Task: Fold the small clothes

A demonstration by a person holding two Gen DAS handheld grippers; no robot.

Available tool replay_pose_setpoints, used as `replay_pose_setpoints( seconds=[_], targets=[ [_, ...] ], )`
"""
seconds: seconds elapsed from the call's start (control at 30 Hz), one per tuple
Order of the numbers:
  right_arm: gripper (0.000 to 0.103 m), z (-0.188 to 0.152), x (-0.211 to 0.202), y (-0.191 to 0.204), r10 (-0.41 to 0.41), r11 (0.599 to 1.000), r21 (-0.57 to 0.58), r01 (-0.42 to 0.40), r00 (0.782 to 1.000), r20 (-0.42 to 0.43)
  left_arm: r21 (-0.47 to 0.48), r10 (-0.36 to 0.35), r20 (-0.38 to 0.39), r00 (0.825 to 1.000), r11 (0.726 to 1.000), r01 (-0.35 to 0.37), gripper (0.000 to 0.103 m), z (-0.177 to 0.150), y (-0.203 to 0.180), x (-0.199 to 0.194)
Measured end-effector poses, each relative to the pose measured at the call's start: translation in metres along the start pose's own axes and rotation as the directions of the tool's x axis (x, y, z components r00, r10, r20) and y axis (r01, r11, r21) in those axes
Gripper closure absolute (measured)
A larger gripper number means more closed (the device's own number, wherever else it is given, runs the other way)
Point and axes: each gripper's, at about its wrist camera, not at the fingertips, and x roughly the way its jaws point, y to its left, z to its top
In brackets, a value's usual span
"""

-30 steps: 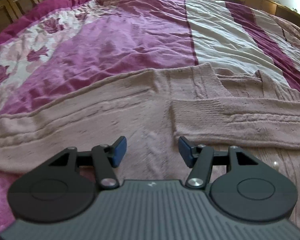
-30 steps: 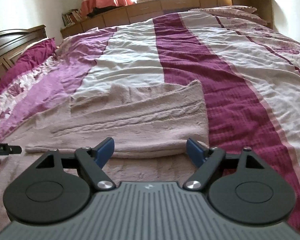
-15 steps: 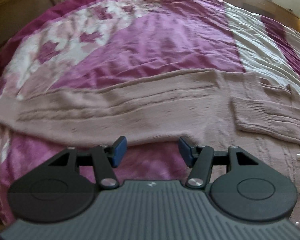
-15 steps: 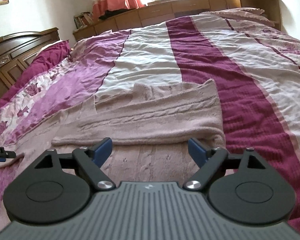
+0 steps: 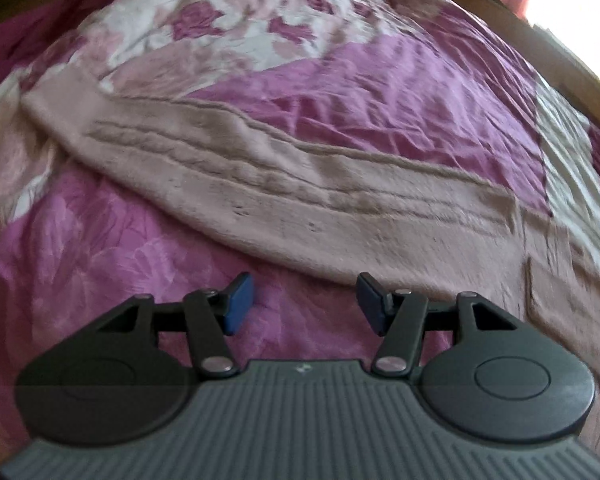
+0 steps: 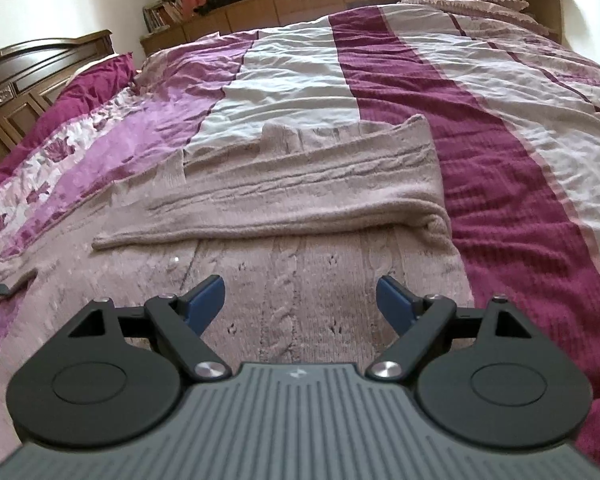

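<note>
Bedding in pink, purple and maroon stripes covers the wide bed (image 6: 500, 128), with wooden cabinets behind it. On it lies a pink knitted cardigan (image 6: 292, 280), spread flat. Its right sleeve (image 6: 300, 200) is already folded across the chest, its cuff end lying towards the left.

What has changed is the left side. A second ago the left tongs (image 5: 300, 300) looked over the middle of the cardigan, at the folded sleeve's cuff. Now they have swung outwards and rolled, and they look at the other sleeve (image 5: 260, 184), which stretches out unfolded over the purple cover. Their jaws stand half open and hold nothing; bare purple bedding shows between the pads, just short of the sleeve's near edge.

The right tongs (image 6: 300, 300) have barely shifted. They hover above the cardigan's lower front, jaws wide apart and empty.

This suggests one sleeve fold is finished and the second is about to start. The left tongs probably need to reach the far cuff next, then carry it across.
</note>
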Motion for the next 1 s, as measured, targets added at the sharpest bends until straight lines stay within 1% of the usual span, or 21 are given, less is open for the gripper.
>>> replay_pose_setpoints(
  seconds=[0.07, 0.2, 0.57, 0.7, 0.73, 0.77, 0.8, 0.83, 0.9, 1.0],
  targets=[
    [0.015, -0.001, 0.001, 0.001, -0.005, 1.0, -0.005, 0.005, 1.0, -0.006, -0.052, -0.006, 0.016, 1.0, 0.999, 0.007, 0.044, 0.002, 0.007, 0.005],
    [0.015, -0.002, 0.002, 0.002, -0.019, 1.0, -0.013, 0.019, 1.0, -0.012, -0.123, -0.017, 0.048, 0.999, 0.992, 0.023, 0.044, 0.009, 0.017, 0.015],
    [0.015, -0.003, 0.01, 0.003, -0.043, 0.999, -0.031, 0.042, 0.999, -0.028, -0.163, -0.029, 0.123, 0.992, 0.985, 0.049, 0.045, 0.031, 0.029, 0.035],
    [0.015, -0.002, 0.01, 0.001, -0.05, 0.999, -0.02, 0.049, 0.998, -0.029, -0.153, -0.03, 0.14, 0.99, 0.987, 0.051, 0.046, 0.035, 0.029, 0.038],
    [0.015, -0.003, 0.01, 0.001, -0.052, 0.999, -0.018, 0.051, 0.998, -0.028, -0.141, -0.026, 0.145, 0.989, 0.989, 0.047, 0.048, 0.036, 0.028, 0.039],
    [0.015, -0.003, 0.01, 0.0, -0.054, 0.998, -0.015, 0.053, 0.998, -0.028, -0.127, -0.021, 0.151, 0.988, 0.991, 0.041, 0.06, 0.036, 0.026, 0.038],
    [0.015, -0.003, 0.01, -0.001, -0.055, 0.998, -0.013, 0.054, 0.998, -0.027, -0.108, -0.018, 0.154, 0.988, 0.994, 0.035, 0.077, 0.037, 0.025, 0.038],
    [0.015, -0.003, 0.009, -0.001, -0.055, 0.998, -0.011, 0.055, 0.998, -0.027, -0.093, -0.018, 0.152, 0.988, 0.995, 0.033, 0.083, 0.037, 0.024, 0.038],
    [0.015, -0.003, 0.009, -0.003, -0.055, 0.998, -0.004, 0.055, 0.998, -0.026, -0.085, -0.035, 0.161, 0.986, 0.995, 0.05, 0.089, 0.037, 0.024, 0.035],
    [0.015, -0.003, 0.008, -0.004, -0.055, 0.998, 0.002, 0.055, 0.998, -0.023, -0.047, -0.06, 0.203, 0.977, 0.996, 0.071, 0.092, 0.037, 0.018, 0.022]
  ],
)
